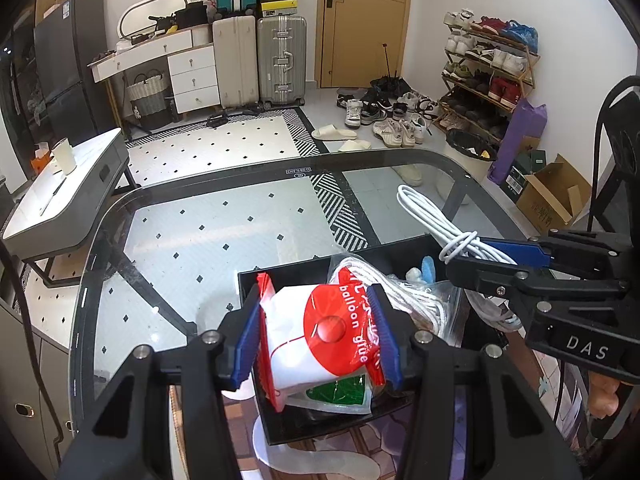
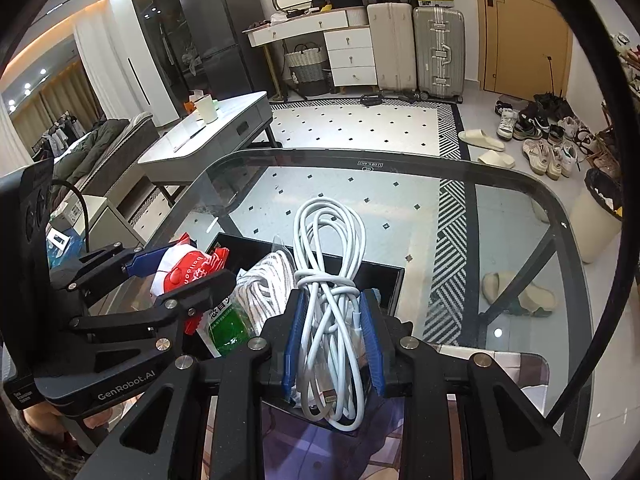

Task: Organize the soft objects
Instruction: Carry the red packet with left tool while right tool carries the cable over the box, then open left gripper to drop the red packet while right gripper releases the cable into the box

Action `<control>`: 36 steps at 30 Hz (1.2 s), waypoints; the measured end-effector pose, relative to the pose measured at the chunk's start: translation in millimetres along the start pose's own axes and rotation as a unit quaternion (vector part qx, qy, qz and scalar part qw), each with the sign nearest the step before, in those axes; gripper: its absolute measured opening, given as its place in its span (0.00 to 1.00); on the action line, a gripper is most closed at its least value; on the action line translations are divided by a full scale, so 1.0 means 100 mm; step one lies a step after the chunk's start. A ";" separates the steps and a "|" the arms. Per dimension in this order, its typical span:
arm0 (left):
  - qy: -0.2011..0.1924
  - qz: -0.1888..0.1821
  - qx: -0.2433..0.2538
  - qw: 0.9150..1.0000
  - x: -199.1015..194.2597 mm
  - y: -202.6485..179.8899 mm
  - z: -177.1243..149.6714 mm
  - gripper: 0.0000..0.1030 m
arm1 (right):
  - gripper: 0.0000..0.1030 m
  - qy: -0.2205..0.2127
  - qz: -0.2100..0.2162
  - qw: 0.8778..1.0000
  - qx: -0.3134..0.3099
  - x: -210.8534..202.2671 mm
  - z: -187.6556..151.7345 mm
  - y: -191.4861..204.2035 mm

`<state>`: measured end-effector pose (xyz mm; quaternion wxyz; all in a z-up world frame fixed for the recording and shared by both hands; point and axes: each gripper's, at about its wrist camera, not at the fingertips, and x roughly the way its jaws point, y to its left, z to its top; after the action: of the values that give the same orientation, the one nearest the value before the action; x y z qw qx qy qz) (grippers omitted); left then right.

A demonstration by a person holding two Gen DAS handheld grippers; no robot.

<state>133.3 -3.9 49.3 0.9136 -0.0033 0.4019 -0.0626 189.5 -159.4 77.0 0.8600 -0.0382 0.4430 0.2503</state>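
A: Left wrist view: we see the left tongs [image 1: 318,338] clenched on a red-and-white packet of balloon glue [image 1: 320,340]. Both blue pads [image 1: 248,344] press against the packet's sides. The packet hangs above the black tray [image 1: 288,420], which sits on the glass desk [image 1: 240,216].

B: Right wrist view: we confirm it. The left tongs [image 2: 176,276] enter from the left edge, and the packet [image 2: 180,276] sits between their fingers, over the tray's left part.

A: What do we read for the right tongs?

B: The right tongs [image 2: 334,344] are clamped on a coiled white charging cable [image 2: 328,280]. The bundle stands upright between the blue pads [image 2: 294,344]; its loops rise above the fingertips and its plug end hangs below them. The cable is off the desk [image 2: 500,240], held above the near right part of the tray [image 2: 384,276].

A: In the left wrist view the right tongs [image 1: 492,258] come in from the right, with the cable [image 1: 440,220] projecting up and to the left from their tips.

B: Contents of the tray?

A: We see a clear bag holding white braided rope [image 1: 408,300] in the middle, just beside the glue packet. A green-printed packet [image 1: 340,390] lies under the glue packet. A small pale blue item [image 1: 426,270] lies toward the far side; we cannot tell what it is.

B: The rope bag [image 2: 264,284] and the green packet [image 2: 228,328] also show in the right wrist view, between the two tongs.
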 end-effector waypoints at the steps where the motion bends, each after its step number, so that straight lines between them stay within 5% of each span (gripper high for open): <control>1: 0.001 -0.001 0.000 1.000 0.01 0.01 -0.01 0.48 | 0.27 0.001 0.001 1.000 0.000 0.02 0.01 -0.01; 26: 0.023 -0.004 0.006 1.000 0.27 0.02 -0.09 0.49 | 0.27 0.038 0.007 0.999 -0.003 0.39 -0.01 0.01; 36: 0.003 -0.011 0.009 1.000 0.09 0.01 -0.11 0.62 | 0.46 0.017 0.012 1.000 0.002 0.21 -0.04 -0.03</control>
<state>131.4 -3.9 35.3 0.9117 0.0003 0.4037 -0.0767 198.0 -154.9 58.2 0.8495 -0.0350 0.4581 0.2592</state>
